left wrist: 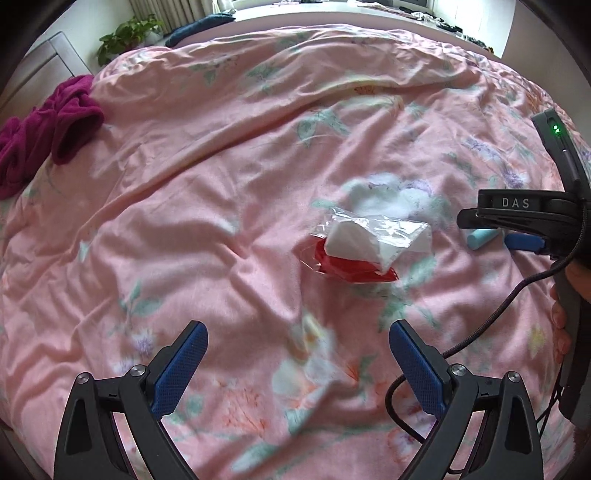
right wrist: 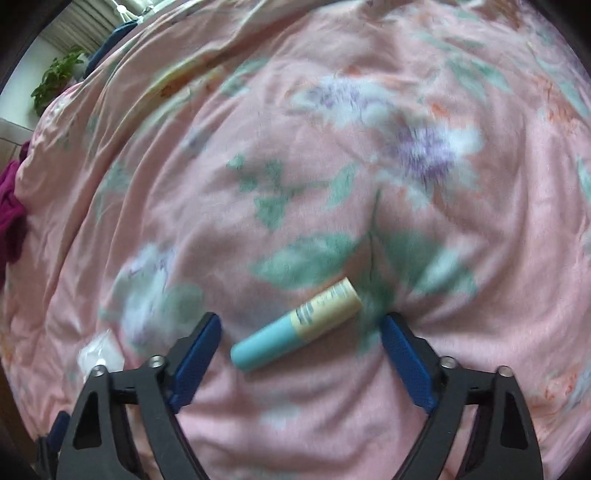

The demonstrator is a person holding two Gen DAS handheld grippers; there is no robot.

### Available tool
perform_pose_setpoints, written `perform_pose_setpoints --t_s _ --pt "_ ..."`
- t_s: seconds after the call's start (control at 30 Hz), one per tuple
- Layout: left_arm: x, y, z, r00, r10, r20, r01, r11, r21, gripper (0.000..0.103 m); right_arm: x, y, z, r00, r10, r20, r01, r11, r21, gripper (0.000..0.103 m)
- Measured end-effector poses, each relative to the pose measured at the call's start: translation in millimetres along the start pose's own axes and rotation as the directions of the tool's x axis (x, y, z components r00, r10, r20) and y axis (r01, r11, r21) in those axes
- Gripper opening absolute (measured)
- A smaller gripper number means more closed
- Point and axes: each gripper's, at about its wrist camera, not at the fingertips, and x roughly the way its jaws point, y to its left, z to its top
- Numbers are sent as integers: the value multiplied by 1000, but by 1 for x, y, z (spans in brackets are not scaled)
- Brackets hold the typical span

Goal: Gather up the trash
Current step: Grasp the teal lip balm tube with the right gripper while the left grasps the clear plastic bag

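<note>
A clear plastic wrapper with white tissue and a red part [left wrist: 364, 243] lies on the pink floral quilt [left wrist: 221, 184], ahead and right of my open, empty left gripper [left wrist: 297, 332]. A small teal and cream tube [right wrist: 297, 325] lies on the quilt between the open fingers of my right gripper [right wrist: 301, 323], untouched. In the left wrist view the right gripper [left wrist: 517, 236] is at the right edge, with the teal tube [left wrist: 482, 238] at its tips. The wrapper's corner [right wrist: 99, 352] shows at the lower left of the right wrist view.
A magenta garment [left wrist: 44, 136] lies at the bed's left edge. A potted plant [left wrist: 127, 37] and a dark blue cloth [left wrist: 195, 27] sit beyond the bed's far side. A cable [left wrist: 480, 332] hangs from the right gripper over the quilt.
</note>
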Motion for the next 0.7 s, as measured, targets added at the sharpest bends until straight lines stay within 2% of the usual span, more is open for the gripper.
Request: perform_pose_setpoints --t_s 0.03,0.07,0.1,0.2,0.37,0.4,0.43,0.63,0.67,0.7 --pt "2 1 1 1000 -3 -1 3 1000 -3 99 0 2 0 1000 -16 21 16 1000 -24 68" --pt "5 3 3 1000 -10 -4 10 1000 -12 99 0 2 0 999 -24 31 25 999 -34 55" --pt "7 4 4 1000 -16 -7 16 1000 -19 99 0 1 -1 999 -21 35 22 999 -35 46" --pt "13 4 7 999 -35 -17 35 999 -36 99 -6 -13 -5 998 53 45 -53 999 -12 31" --pt "19 -4 9 998 -55 -23 54 998 -26 99 -13 -32 -12 992 124 13 -125 992 24 29" --pt "19 -5 9 998 -56 -25 55 998 -24 99 -16 -37 -12 992 127 17 -127 990 55 41" --pt "20 -6 9 998 -58 -26 57 998 -21 99 -17 -42 -14 991 131 11 -132 989 69 45" --pt "25 -8 11 997 -61 -41 60 998 -18 99 -16 -35 -27 994 110 -21 -109 993 36 46" --pt "25 -8 12 997 -63 -42 62 998 -19 99 -14 -34 -28 993 114 -22 -113 993 30 41" --pt "24 -8 13 997 -64 -42 64 998 -21 99 -12 -34 -29 992 124 -19 -123 992 23 28"
